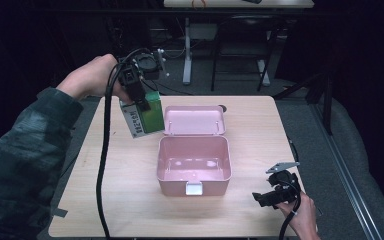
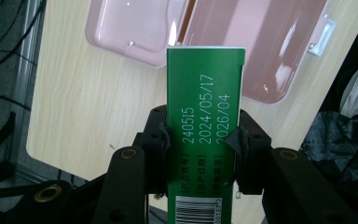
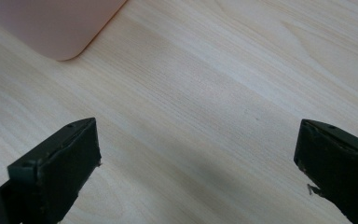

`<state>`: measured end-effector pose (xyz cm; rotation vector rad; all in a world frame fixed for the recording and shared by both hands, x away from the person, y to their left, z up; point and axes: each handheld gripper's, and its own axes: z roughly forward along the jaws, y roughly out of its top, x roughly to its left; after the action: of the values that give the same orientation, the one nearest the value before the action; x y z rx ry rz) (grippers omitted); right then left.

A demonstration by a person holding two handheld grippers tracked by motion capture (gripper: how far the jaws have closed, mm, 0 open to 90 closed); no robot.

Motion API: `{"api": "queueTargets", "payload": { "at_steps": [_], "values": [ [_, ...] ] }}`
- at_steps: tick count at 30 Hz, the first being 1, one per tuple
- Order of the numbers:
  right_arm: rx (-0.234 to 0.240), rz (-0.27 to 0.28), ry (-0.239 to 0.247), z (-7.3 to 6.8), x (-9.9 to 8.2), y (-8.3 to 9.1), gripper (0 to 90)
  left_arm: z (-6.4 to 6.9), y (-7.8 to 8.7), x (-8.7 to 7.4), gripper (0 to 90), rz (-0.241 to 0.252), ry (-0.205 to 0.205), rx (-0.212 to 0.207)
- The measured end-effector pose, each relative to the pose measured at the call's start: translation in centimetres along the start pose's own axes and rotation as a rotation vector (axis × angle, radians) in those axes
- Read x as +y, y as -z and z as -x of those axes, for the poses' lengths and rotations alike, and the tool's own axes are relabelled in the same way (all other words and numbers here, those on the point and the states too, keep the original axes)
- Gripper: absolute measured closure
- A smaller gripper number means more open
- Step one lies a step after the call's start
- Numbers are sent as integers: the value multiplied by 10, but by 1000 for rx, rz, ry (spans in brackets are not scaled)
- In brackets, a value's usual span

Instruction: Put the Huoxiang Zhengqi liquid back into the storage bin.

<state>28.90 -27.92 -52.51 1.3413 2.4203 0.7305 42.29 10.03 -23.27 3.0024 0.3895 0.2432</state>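
A green carton [image 1: 145,117] with white printed dates hangs in the air left of the pink box's raised lid, clamped by my left gripper [image 1: 141,102]. In the left gripper view both black pads press on the sides of the green carton [image 2: 204,130], and my left gripper [image 2: 200,142] looks down on the open pink box [image 2: 242,46]. That pink box [image 1: 194,159] stands in the middle of the table with its lid [image 1: 195,120] up and its inside bare. My right gripper [image 1: 263,198] rests low at the table's front right, jaws wide apart; the right gripper view shows my right gripper [image 3: 198,154] over bare wood.
The light wooden table [image 1: 130,200] has free room around the box. A corner of the pink box [image 3: 56,28] lies ahead of the right jaws. A black cable [image 1: 102,165] trails from the left gripper across the table's left side. Dark floor and desk legs lie beyond.
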Motion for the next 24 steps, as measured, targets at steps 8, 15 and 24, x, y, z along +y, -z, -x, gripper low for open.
{"api": "queueTargets", "payload": {
  "at_steps": [8,15,24],
  "values": [
    [-1,-3,1,0,0,0,0,6,0,16,632,9,-30,-2],
    [4,-5,-1,-1,0,0,0,10,-5,30,632,31,-54,-24],
    [6,-5,-4,-1,0,-1,0,15,-13,47,632,39,-87,-46]
  ]
}}
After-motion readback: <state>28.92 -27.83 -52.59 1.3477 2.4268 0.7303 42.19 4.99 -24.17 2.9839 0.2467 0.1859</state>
